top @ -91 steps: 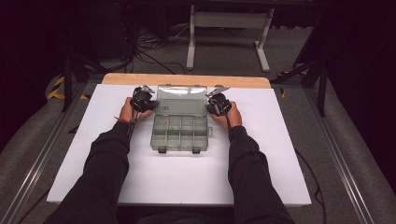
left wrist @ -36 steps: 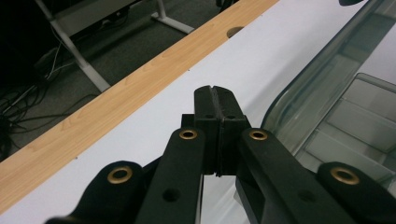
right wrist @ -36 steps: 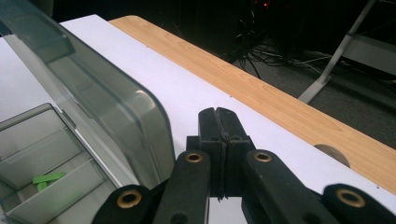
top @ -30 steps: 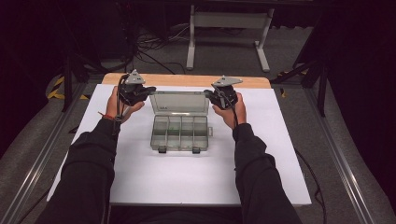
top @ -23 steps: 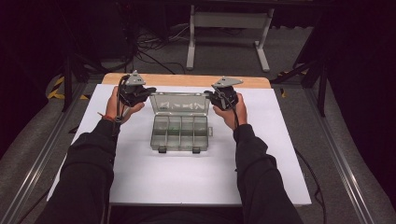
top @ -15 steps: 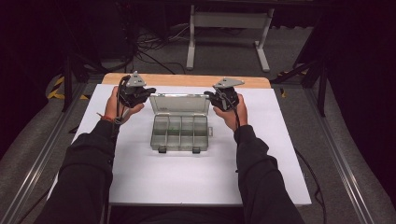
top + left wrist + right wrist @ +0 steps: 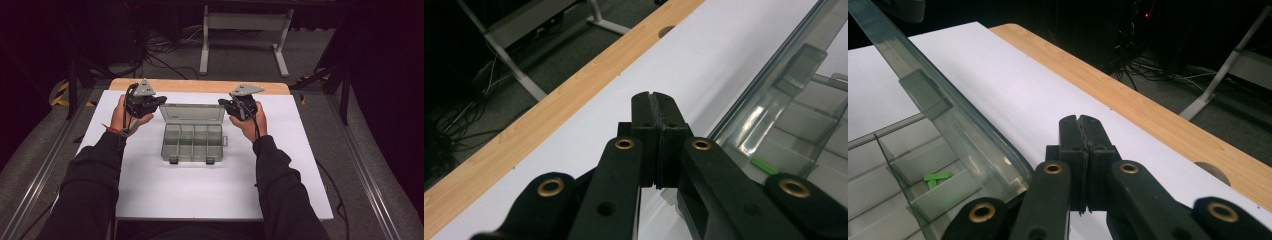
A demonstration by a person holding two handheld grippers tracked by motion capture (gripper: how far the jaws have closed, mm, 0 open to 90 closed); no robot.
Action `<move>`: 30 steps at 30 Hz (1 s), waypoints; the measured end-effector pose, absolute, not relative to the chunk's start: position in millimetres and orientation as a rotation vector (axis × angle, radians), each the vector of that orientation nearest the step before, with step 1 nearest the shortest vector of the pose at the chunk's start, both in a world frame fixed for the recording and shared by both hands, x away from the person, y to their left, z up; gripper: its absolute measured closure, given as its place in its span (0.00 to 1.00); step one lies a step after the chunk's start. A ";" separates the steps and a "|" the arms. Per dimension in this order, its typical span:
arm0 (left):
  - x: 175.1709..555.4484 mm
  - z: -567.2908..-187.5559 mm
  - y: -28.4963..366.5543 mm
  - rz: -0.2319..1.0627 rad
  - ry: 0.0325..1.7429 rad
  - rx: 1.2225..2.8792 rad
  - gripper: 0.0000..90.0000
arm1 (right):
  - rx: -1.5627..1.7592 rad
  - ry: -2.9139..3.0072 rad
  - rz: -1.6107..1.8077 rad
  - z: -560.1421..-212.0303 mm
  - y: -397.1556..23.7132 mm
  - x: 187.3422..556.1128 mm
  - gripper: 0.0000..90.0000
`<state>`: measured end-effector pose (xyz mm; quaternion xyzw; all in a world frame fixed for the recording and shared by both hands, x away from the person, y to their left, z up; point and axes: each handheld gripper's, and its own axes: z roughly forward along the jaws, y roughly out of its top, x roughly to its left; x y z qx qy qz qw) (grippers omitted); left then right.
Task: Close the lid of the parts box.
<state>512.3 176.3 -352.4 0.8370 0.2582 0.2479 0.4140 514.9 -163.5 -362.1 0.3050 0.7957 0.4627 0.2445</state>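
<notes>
A clear plastic compartment box (image 7: 192,141) sits mid-table with its lid (image 7: 192,112) standing up at the far side. A small green piece (image 7: 937,177) lies in one compartment, green piece (image 7: 765,166). My left gripper (image 7: 159,101) hovers by the lid's left end, shut on nothing, its black jaws pressed together (image 7: 655,107). At the lid's right end my right gripper (image 7: 223,103) is likewise shut and empty (image 7: 1080,126). Both sit just outside the box, beside the lid (image 7: 769,75), lid (image 7: 923,95), not touching it as far as I can see.
The white table top (image 7: 200,190) has a wooden strip (image 7: 200,86) along its far edge, with a round hole (image 7: 1215,172) in it. Beyond are a desk frame (image 7: 245,30) and cables (image 7: 155,55) on the floor. Metal rails (image 7: 365,175) run along both sides.
Three seconds ago both grippers were down at the box's far corners; since then they have lifted and spread apart. Over the last second nothing has moved.
</notes>
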 end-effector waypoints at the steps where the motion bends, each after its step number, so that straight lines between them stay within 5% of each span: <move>1: 511.0 -352.7 177.1 0.631 0.643 2.101 0.99 | 0.832 2.175 1.270 -362.0 -164.1 514.6 0.99; 30: 472.2 -364.3 185.4 0.617 0.568 2.117 0.99 | 0.724 2.315 1.225 -363.5 -161.4 483.2 1.00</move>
